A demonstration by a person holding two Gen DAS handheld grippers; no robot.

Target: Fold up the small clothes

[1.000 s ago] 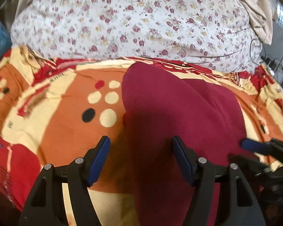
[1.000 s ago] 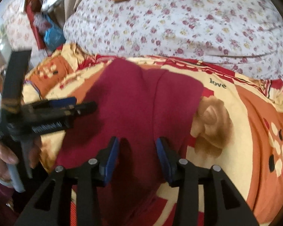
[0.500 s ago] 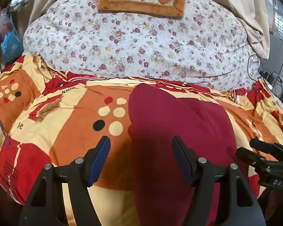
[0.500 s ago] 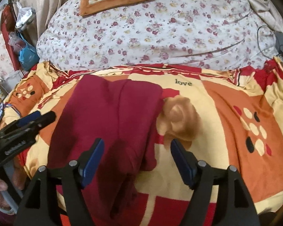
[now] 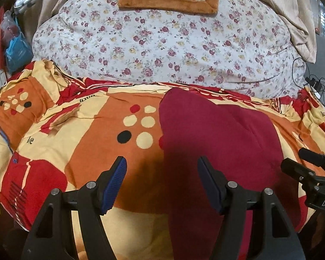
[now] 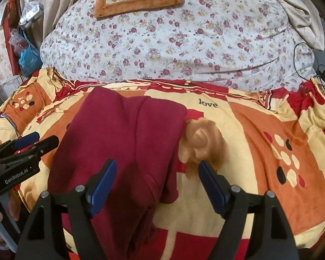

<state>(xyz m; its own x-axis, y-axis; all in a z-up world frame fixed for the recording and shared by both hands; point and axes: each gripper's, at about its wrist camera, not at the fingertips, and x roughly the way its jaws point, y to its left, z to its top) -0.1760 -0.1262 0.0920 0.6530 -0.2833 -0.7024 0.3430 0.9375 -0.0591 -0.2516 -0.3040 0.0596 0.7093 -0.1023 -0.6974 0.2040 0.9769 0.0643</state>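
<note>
Left gripper (image 5: 162, 182) is hovering over the bedspread (image 5: 86, 149) with its jaws spread wide and nothing between them, its right finger hanging above the near left edge of the maroon garment (image 5: 218, 143). That garment is lying lengthwise on the bedspread, already doubled along a central crease, its far end nearing the floral duvet (image 5: 162, 43) and its near end trailing toward the bed's edge. Right gripper (image 6: 156, 184) is likewise gaping and holding nothing, straddling the garment's loose right corner, with one finger over the cloth and the other over bare bedspread. Judging from this, the lengthwise fold is looking finished and both tools are readying for a fresh grasp. Next, each is probably needing to drop onto a near corner, pinch all layers together, and carry them toward the far end without letting the crease slip.
</note>
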